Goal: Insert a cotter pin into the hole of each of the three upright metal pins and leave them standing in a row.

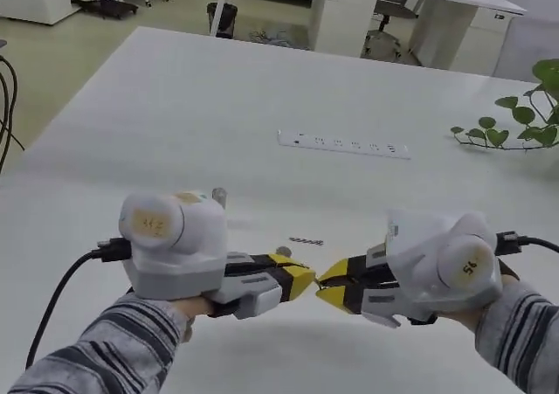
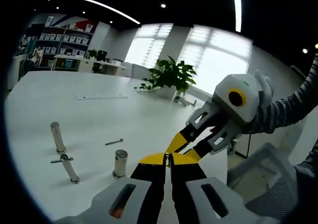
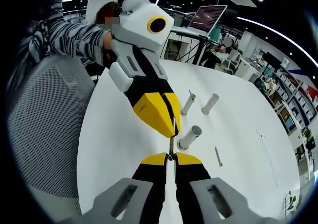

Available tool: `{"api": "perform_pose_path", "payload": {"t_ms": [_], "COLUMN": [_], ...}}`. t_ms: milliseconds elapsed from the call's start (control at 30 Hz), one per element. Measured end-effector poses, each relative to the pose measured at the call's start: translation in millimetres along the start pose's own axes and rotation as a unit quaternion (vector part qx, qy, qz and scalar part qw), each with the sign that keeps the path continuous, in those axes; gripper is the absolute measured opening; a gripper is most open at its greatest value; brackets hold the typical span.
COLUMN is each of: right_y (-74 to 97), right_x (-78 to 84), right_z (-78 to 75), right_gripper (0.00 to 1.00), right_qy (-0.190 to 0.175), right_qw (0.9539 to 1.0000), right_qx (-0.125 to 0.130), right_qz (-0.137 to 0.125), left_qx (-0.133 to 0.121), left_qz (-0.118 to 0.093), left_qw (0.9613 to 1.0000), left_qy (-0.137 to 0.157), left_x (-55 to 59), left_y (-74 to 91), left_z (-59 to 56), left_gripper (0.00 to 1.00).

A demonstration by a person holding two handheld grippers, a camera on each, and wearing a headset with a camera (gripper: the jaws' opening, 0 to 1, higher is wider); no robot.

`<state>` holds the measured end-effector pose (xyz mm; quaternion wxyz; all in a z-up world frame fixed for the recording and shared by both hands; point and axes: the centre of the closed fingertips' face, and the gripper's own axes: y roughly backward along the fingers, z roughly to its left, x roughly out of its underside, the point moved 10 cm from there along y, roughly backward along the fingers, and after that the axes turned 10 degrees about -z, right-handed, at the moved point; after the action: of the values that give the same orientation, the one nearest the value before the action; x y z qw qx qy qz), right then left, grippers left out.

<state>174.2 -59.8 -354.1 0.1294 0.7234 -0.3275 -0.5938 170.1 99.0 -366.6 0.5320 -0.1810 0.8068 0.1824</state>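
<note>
**Both grippers pinch one cotter pin near the table's near edge**

In the head view we see the left gripper (image 1: pixel 306 277) and the right gripper (image 1: pixel 325 284) meeting tip to tip close to the near edge of the white table (image 1: pixel 175 106). Each is held by a hand in a striped sleeve (image 1: pixel 105 350). A power strip (image 1: pixel 343 144) lies toward the far edge, and a plant (image 1: pixel 524 119) trails in over the right edge.

The gripper views give us what is too small to read from above. In the right gripper view, that gripper's jaws are pressed together on one end of a thin cotter pin (image 3: pixel 172 143). The pin's other end sits in the closed yellow tips of the left gripper, which comes in from the top. The left gripper view agrees: its own jaws are closed on a sliver of wire, and the right gripper reaches in from the right.

The left gripper view also lays out the rest of the work. The first metal pin (image 2: pixel 120 163) stands upright just beside the jaws. The second metal pin (image 2: pixel 57 137) stands farther to the left. Near it, the third metal pin (image 2: pixel 69 170) carries a fitted cotter pin (image 2: pixel 61 159) crosswise at its top and seems to lean, though we cannot tell how much of that is the lens. A loose cotter pin (image 2: pixel 114 142) lies flat on the table just beyond the first metal pin.

The right gripper view adds a mesh chair back (image 3: pixel 44 134) beside the table's edge.
</note>
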Motion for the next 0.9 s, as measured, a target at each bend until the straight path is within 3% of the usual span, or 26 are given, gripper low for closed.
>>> {"api": "perform_pose_path", "payload": {"t_ms": [167, 267, 567, 667, 800, 900], "right_y": [1.6, 1.0, -1.4, -2.5, -4.7, -7.3], "right_x": [-0.8, -1.9, -1.7, -0.7, 0.6, 2.0], "right_z": [0.4, 1.0, -5.4, -8.3, -13.2, -16.5], "right_gripper": [0.00, 0.00, 0.00, 0.00, 0.00, 0.00], "right_qy": [0.014, 0.030, 0.038, 0.035, 0.037, 0.047], "right_qw": [0.9999, 0.9994, 0.9984, 0.9979, 0.9973, 0.9967], "right_qx": [0.001, 0.006, 0.032, 0.047, 0.055, 0.054], "right_qz": [0.009, 0.016, 0.025, 0.028, 0.030, 0.039], "left_qx": [-0.008, -0.015, -0.043, -0.075, -0.091, -0.113], "left_qz": [0.005, 0.006, 0.002, -0.004, -0.013, -0.013], "left_qw": [0.9996, 0.9994, 0.9966, 0.9911, 0.9878, 0.9821], "left_qy": [-0.028, -0.030, -0.071, -0.110, -0.126, -0.150], "left_x": [0.4, 1.5, -0.6, -4.1, -6.4, -8.4], "left_y": [-1.3, -2.9, -4.5, -3.3, -2.5, -0.6], "left_z": [-0.1, -0.5, 1.2, 5.8, 7.5, 10.8], "left_gripper": [0.01, 0.03, 0.19, 0.21, 0.23, 0.24]}}
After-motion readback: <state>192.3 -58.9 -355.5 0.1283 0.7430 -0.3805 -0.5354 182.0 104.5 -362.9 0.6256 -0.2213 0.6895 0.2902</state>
